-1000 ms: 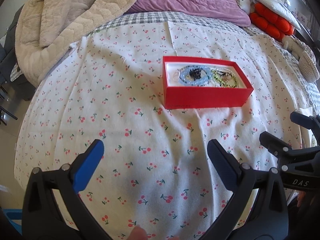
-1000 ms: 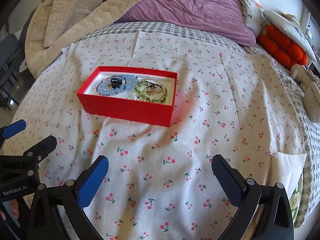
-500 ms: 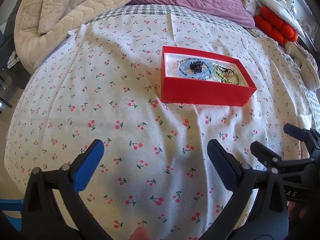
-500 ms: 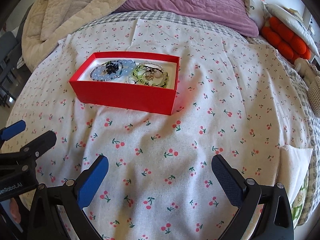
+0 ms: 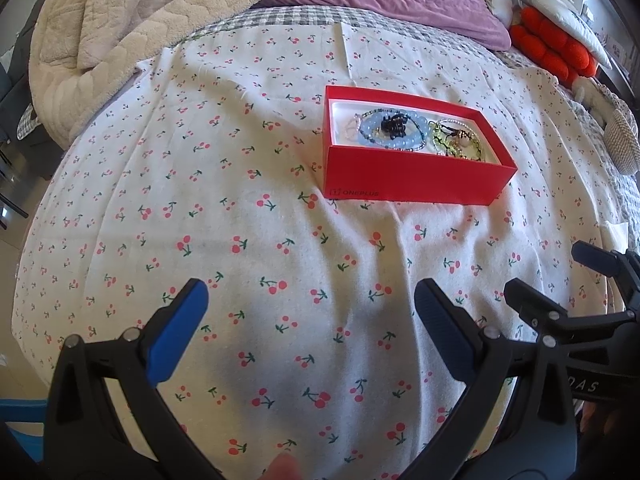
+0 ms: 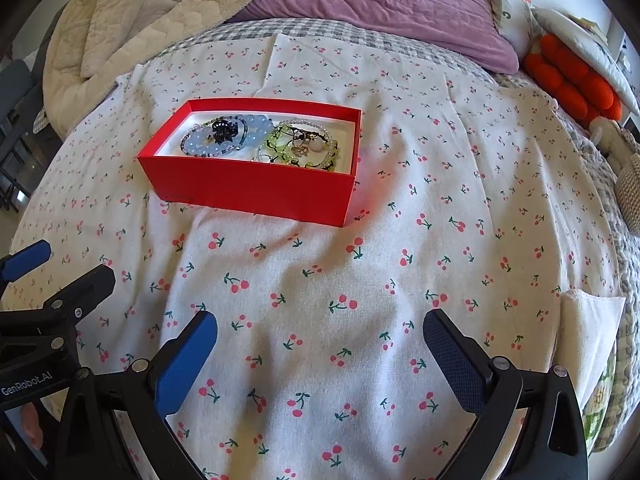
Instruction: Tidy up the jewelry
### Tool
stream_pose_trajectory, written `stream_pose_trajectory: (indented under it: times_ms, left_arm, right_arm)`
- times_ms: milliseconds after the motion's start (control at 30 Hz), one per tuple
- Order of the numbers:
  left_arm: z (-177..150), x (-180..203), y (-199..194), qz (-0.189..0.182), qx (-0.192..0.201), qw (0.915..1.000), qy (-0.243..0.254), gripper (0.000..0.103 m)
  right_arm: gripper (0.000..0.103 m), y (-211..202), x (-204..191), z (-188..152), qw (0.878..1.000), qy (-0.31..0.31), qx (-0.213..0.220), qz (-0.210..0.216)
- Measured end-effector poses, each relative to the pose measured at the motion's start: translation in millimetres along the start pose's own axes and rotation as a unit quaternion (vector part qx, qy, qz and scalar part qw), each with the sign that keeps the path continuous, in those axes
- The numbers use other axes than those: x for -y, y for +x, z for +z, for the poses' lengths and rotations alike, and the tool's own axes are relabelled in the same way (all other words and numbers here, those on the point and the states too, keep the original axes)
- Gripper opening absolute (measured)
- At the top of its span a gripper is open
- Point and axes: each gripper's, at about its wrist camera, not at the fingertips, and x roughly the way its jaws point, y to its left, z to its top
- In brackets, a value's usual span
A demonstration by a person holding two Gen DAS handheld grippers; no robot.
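The red box (image 5: pixel 416 178) sits on the cherry-print sheet (image 5: pixel 240 208) of the bed, open at the top, with all visible jewelry inside it. A blue bead bracelet (image 5: pixel 386 134) with a black clip (image 5: pixel 394 125) on it occupies one half; a green bead bracelet (image 5: pixel 456 142) with small gold-toned pieces occupies the other. No jewelry is visible loose on the sheet.

Both grippers hover over bare sheet, well short of the box. The left gripper (image 5: pixel 308 308) has its fingers spread wide with nothing between them. The right gripper (image 6: pixel 320 334) likewise has its fingers wide apart and empty.

Governing relation: the box lies ahead of both grippers. From the left gripper it lies ahead and to the right. From the right gripper the red box (image 6: pixel 256 184) lies ahead and to the left. The grippers sit side by side, so the box lies roughly between their forward lines. Neither is clearly nearer.

The long axis of the box runs roughly crosswise to both approach lines, slightly skewed, presenting a long side wall to each gripper. The blue bracelet end lies toward the left gripper; the green bracelet (image 6: pixel 298 146) end lies toward the right gripper. Judgement: each gripper is best placed to reach over the near wall to the contents on its own side.
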Motion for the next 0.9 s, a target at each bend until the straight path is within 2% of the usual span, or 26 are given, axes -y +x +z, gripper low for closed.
stream_pose_trajectory:
  times_ms: [900]
  left_arm:
    - [-1.9,1.2,1.2,0.017,-0.001,0.9998,0.008,0.102]
  right_arm:
    - [0.103,1.7,0.4,-1.5,1.0,0.003,-0.004,0.003]
